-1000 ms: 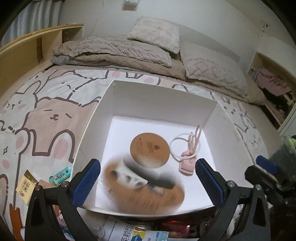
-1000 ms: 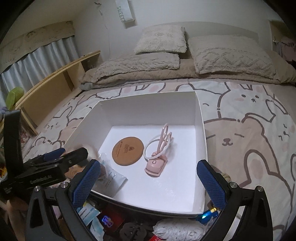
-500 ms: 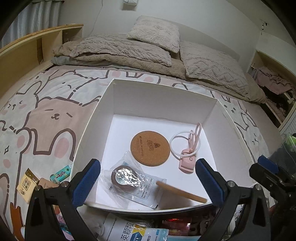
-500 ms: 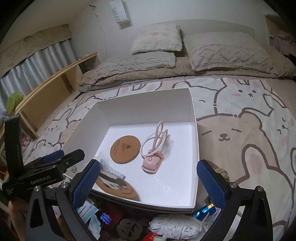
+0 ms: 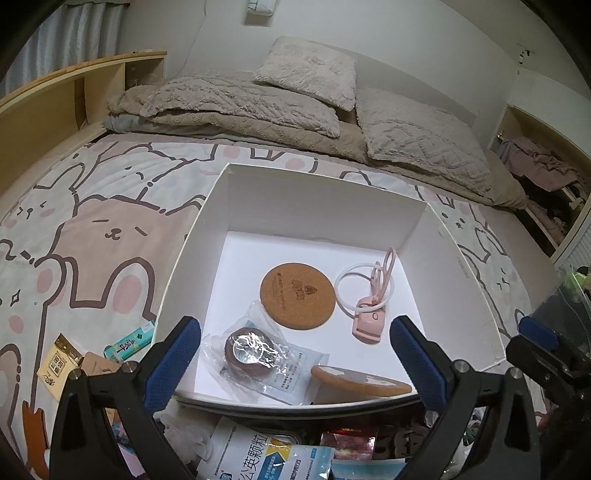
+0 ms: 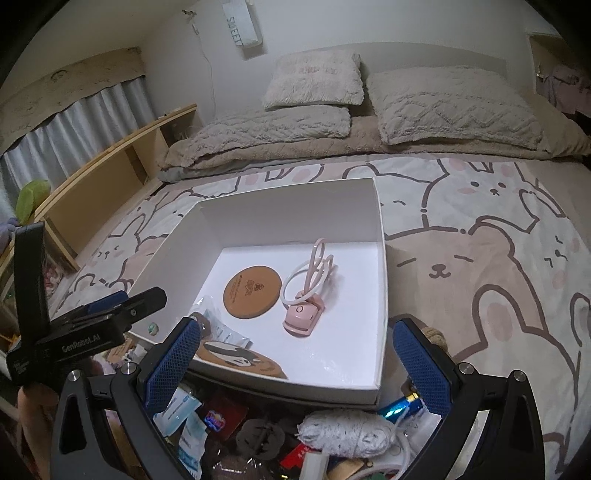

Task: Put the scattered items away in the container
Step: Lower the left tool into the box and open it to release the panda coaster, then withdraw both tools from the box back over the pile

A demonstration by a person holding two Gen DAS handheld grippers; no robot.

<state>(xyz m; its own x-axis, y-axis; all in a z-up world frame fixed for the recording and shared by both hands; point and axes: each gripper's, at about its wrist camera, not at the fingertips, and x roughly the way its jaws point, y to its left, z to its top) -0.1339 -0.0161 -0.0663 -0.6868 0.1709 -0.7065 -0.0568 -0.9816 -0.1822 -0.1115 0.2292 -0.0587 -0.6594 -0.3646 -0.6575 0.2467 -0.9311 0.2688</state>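
Both tools are hanging with fingers spread apart, gripping nothing: the left tool [image 5: 295, 350] and right tool [image 6: 295, 350], low in their frames. The white box [image 5: 317, 201] is sitting mid-frame on the bed, holding a cork coaster [image 5: 297, 296], pink clip lamp [image 5: 367, 321] and bagged tape roll [image 5: 251, 350].

"SWEET" on the wall sign [image 6: 242, 27] above the bed, "GenRobot.AI" on the left gripper's black body [image 6: 79, 341] in the right wrist view, Chinese characters "英颗粒" on the white-and-blue packet [image 5: 258, 459] below the box, other print too small to read
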